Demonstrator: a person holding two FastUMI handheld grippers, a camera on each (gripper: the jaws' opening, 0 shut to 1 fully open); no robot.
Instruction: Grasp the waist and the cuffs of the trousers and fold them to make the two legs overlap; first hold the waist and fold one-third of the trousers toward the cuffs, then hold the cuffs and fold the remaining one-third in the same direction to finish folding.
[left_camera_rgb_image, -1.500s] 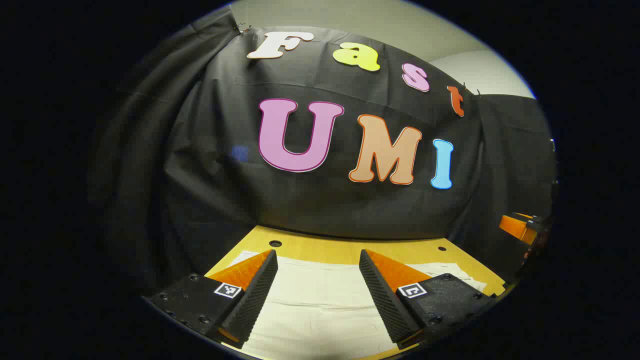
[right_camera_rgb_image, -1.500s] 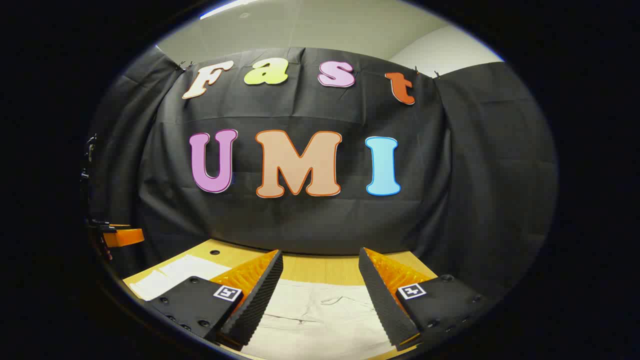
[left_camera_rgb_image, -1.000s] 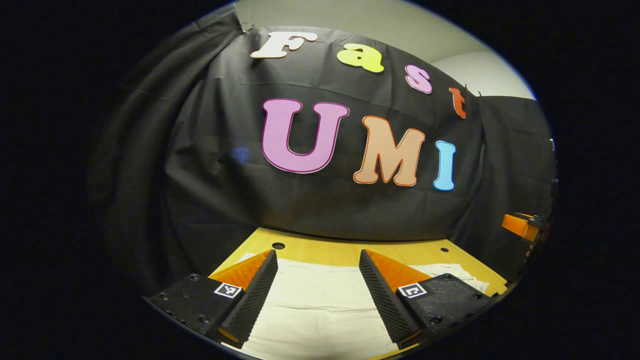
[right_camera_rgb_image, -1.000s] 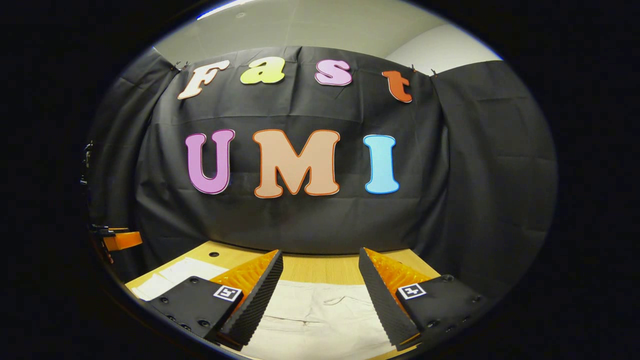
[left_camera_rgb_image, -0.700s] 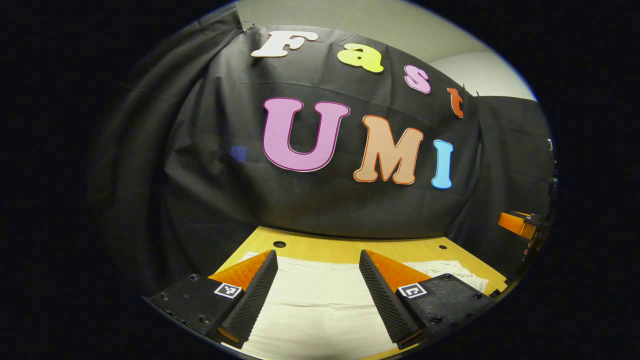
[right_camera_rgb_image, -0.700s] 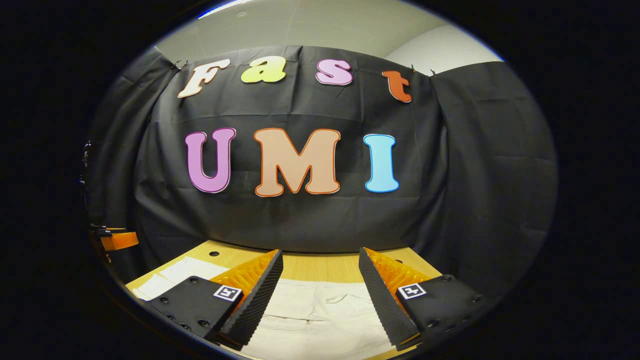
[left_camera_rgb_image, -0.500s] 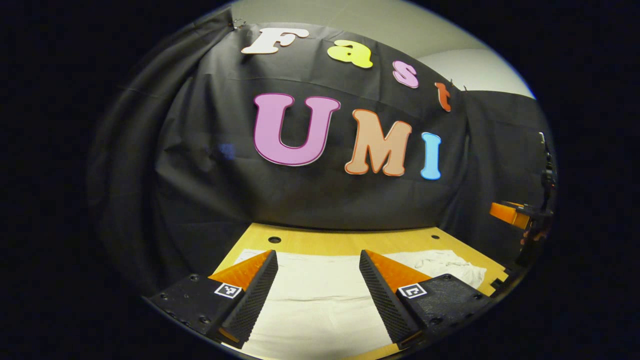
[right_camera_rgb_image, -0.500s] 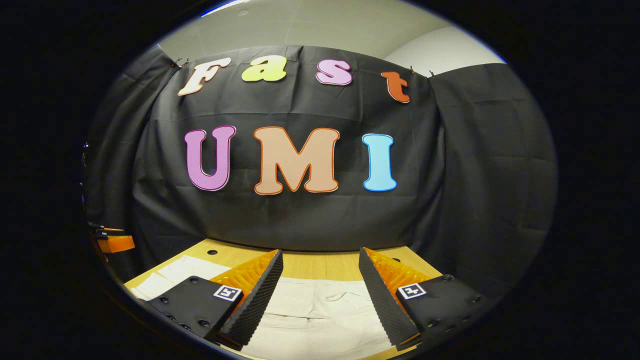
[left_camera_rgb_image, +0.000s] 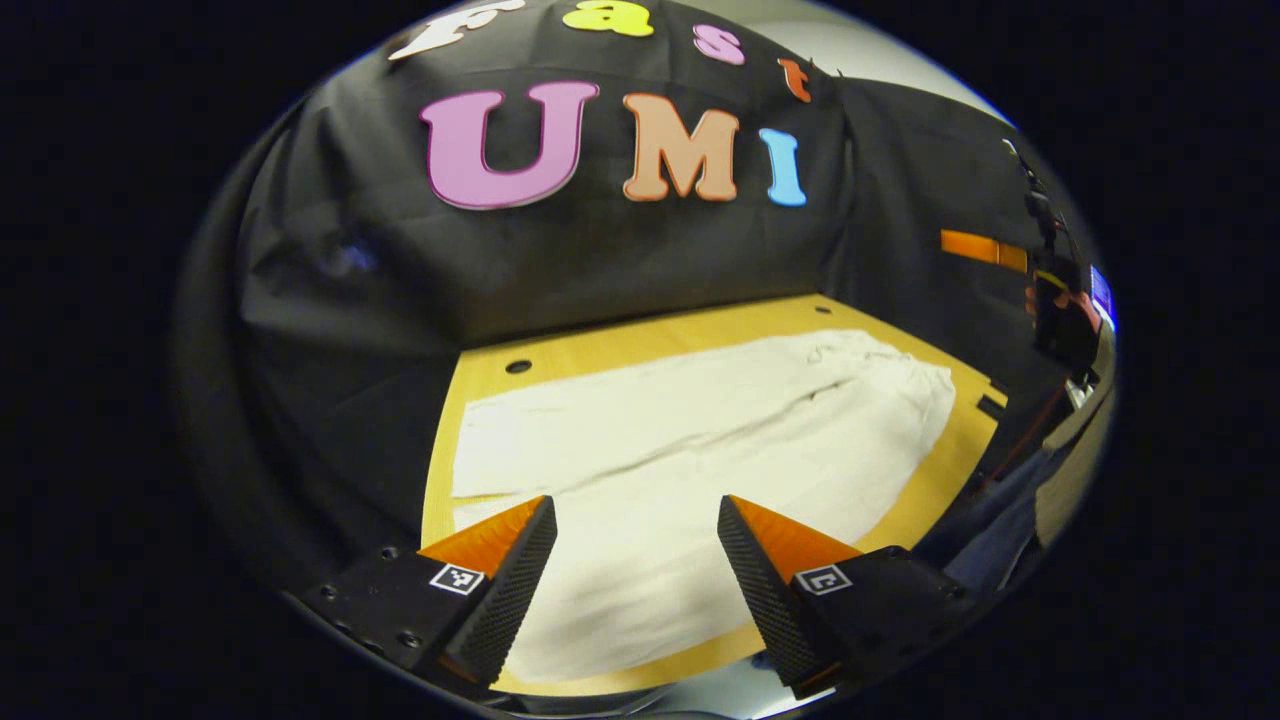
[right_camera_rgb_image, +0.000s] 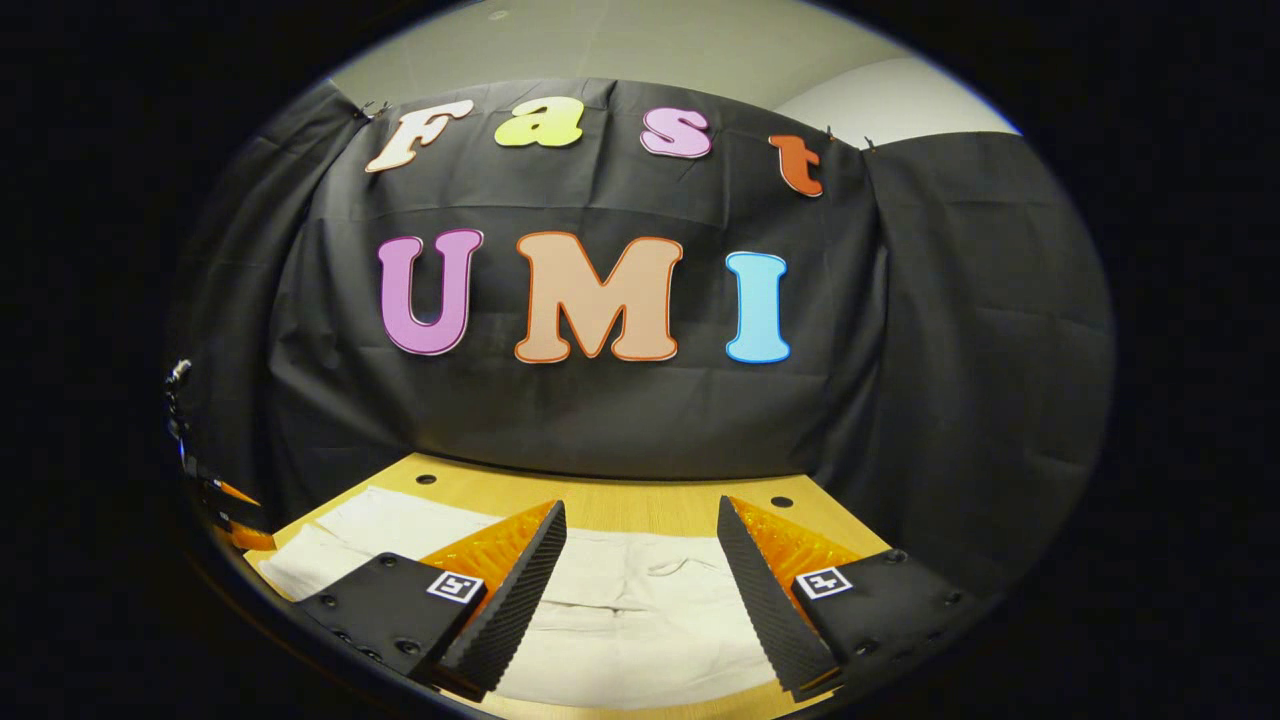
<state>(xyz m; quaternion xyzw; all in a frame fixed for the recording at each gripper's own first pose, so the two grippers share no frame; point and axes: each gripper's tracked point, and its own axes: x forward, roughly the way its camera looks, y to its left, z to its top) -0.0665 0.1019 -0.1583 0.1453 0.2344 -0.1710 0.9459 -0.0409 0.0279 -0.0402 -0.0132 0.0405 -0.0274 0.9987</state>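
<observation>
Left gripper (left_camera_rgb_image: 635, 560) hangs above the near edge of the cream fabric trousers (left_camera_rgb_image: 700, 450), fingers spread wide, holding nothing. Right gripper (right_camera_rgb_image: 640, 565) is just as wide apart and empty-handed. Trousers lie flat across the yellow wooden table (left_camera_rgb_image: 640, 335).

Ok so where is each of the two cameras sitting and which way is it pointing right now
Left gripper view: rides on the left gripper, tilted down over the white trousers spread on the wooden table; its own open fingers show at the bottom.
Right gripper view: rides on the right gripper, held lower and facing the booth wall; its open fingers show at the bottom.
Shared: trousers, table and wall.
</observation>
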